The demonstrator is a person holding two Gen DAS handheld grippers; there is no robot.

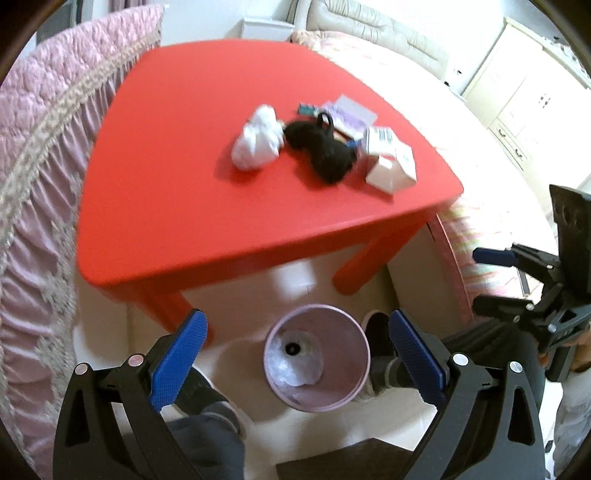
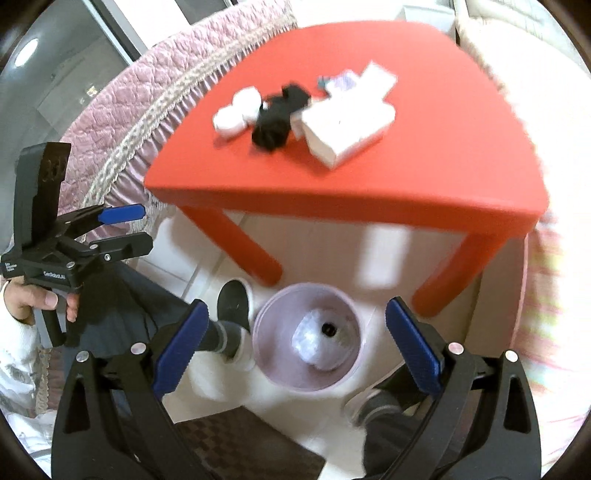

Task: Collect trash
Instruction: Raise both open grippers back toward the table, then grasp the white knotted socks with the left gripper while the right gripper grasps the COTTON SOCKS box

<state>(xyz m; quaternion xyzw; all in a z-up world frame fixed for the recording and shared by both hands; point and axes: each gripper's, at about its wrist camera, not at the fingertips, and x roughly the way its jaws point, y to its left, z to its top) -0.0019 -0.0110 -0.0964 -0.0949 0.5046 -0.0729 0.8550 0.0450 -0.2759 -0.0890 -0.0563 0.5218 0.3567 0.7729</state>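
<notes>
A pink trash bin [image 1: 317, 356] stands on the floor in front of the red table [image 1: 177, 192], with crumpled white trash inside. On the table lie a crumpled white tissue [image 1: 256, 138], a black cloth wad [image 1: 321, 147] and small white and purple boxes [image 1: 388, 158]. My left gripper [image 1: 295, 354] is open and empty, held above the bin. My right gripper [image 2: 295, 343] is open and empty, also above the bin [image 2: 306, 339]. The tissue [image 2: 236, 112], black wad [image 2: 277, 118] and boxes [image 2: 347, 129] show on the table [image 2: 424, 177]. Each gripper appears in the other's view.
A pink quilted bed [image 1: 44, 155] runs along the left of the table. A cream sofa [image 1: 388, 33] and white cabinet [image 1: 517, 96] stand behind. The person's feet [image 2: 232, 310] flank the bin on the pale floor. A dark mat [image 2: 251, 443] lies nearest.
</notes>
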